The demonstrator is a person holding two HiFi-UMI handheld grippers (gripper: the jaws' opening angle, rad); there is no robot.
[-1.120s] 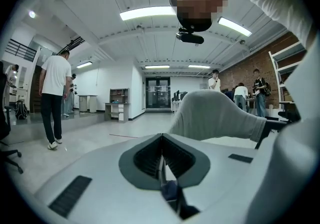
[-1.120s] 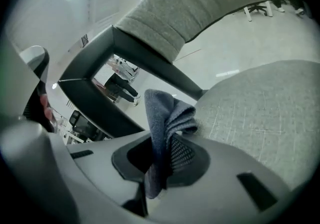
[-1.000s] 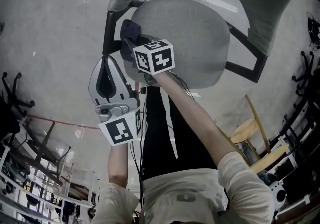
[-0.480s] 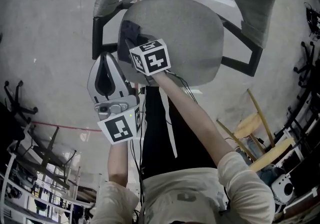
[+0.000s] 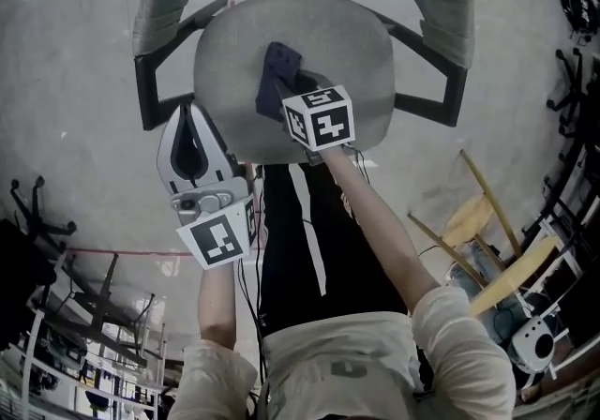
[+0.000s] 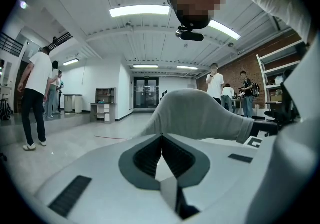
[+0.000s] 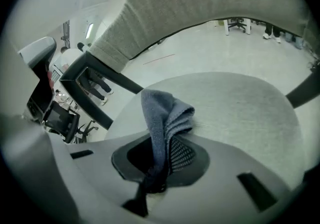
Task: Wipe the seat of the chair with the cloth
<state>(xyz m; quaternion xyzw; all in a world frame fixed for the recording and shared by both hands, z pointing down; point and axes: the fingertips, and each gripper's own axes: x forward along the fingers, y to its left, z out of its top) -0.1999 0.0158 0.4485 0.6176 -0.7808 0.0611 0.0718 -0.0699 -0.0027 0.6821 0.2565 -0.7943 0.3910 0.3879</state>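
right gripper (image 7: 159, 163) clamped on limp dark blue cloth (image 7: 161, 115), bunched over the middle of the round grey fabric chair seat (image 7: 240, 103). cloth looks light and soft; pinching the fold should hold. left gripper (image 6: 161, 158) closed, empty, beside the chair.

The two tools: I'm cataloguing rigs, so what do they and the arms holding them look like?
The left tool and right tool have pale grey shells with dark textured pads. Each carries a white cube with black square markers. Thin dark cables trail back. The arms wear pale sleeves.
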